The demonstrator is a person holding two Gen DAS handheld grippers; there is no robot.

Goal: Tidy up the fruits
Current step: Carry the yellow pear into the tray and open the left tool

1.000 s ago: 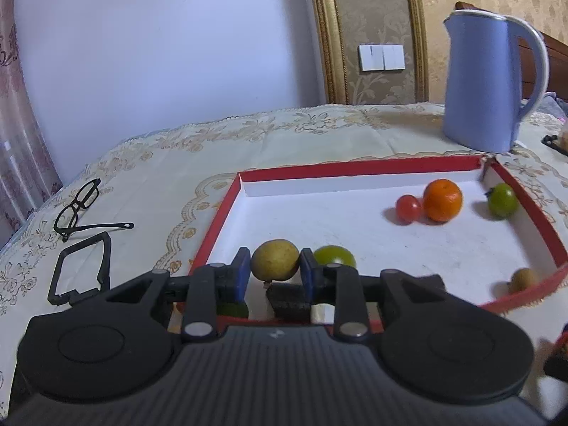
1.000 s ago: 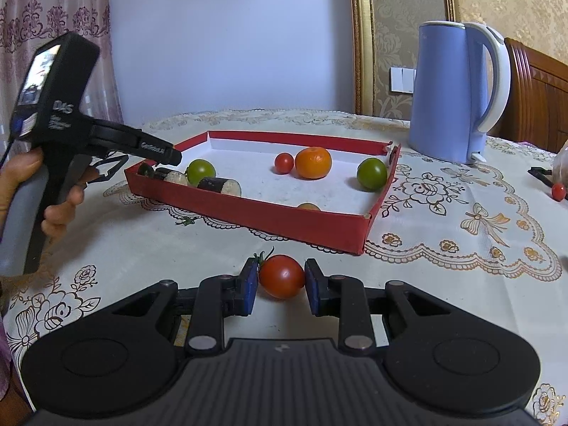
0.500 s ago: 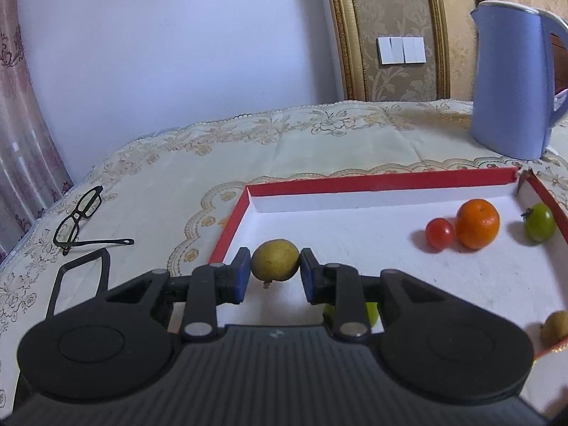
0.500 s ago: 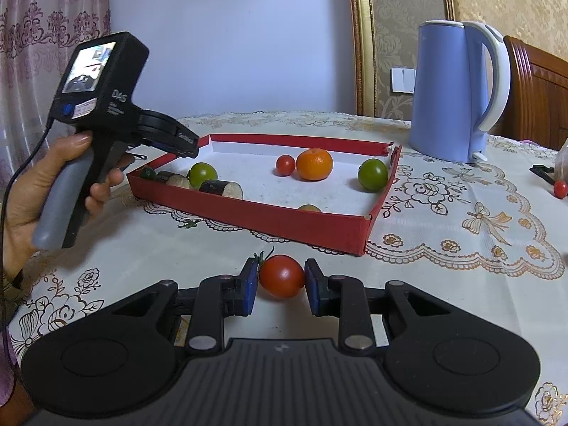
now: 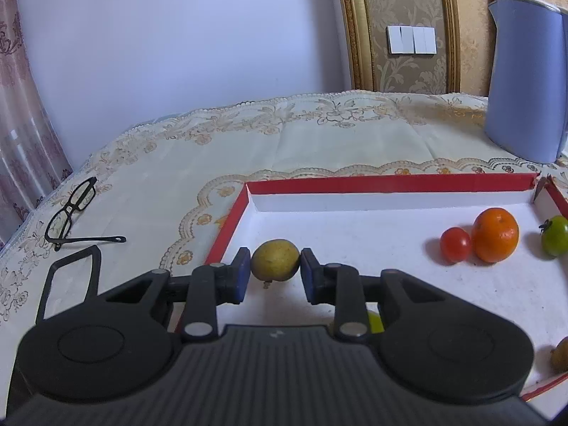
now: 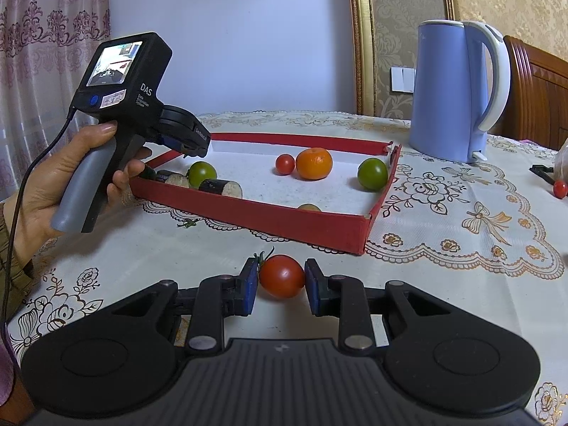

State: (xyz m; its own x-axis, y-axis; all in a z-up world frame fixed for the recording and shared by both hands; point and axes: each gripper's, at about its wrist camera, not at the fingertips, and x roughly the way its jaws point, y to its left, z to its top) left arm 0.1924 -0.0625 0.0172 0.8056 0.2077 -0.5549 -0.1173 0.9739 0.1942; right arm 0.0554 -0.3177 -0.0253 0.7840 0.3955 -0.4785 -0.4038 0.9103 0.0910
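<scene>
My right gripper (image 6: 277,281) is clamped on a red tomato (image 6: 282,276), low over the tablecloth (image 6: 443,277), just near of the red tray (image 6: 301,220). My left gripper (image 5: 272,271) pinches a yellow-brown fruit (image 5: 275,264), held above the tray's white floor at its left side. Farther in the tray I see a small red tomato (image 5: 455,244) touching an orange (image 5: 495,235), with a green tomato (image 5: 554,235) to the right. The blue kettle (image 6: 458,92) stands beyond the tray, far right.
</scene>
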